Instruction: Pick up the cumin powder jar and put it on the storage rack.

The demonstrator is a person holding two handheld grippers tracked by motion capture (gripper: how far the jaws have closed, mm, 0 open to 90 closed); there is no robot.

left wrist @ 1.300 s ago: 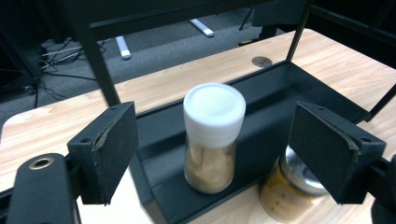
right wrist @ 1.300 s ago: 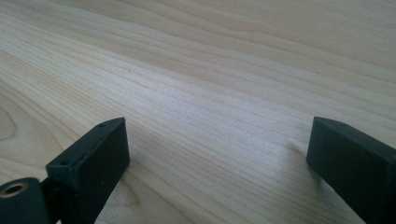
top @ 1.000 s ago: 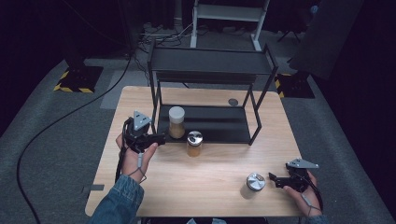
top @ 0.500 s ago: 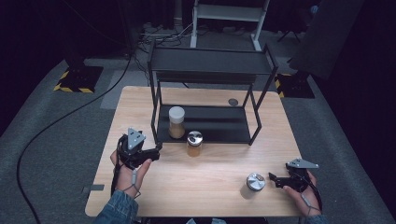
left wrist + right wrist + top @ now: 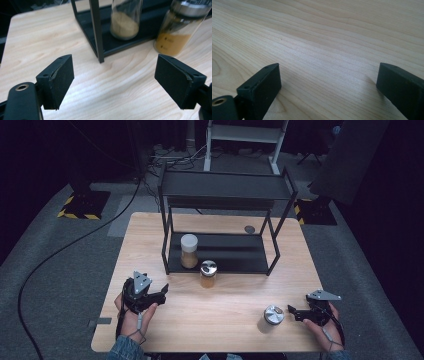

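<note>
Down at the near left of the table (image 5: 150,330), the left gripper (image 5: 161,292) sat in the person's hand with its jaws spread wide on nothing, aimed toward the black rack (image 5: 225,190). Past its pads (image 5: 60,80) stood a metal-capped jar of amber powder (image 5: 177,27) on the wood just in front of the rack, and a white-lidded jar (image 5: 189,251) on the rack's lower shelf. Over at the near right, the right gripper (image 5: 295,312) likewise gaped, close beside a third, silver-lidded jar (image 5: 273,316).

black two-tier rack (image 5: 226,195) on wooden table (image 5: 150,235); yellow-striped pads on grey floor (image 5: 45,270).
</note>
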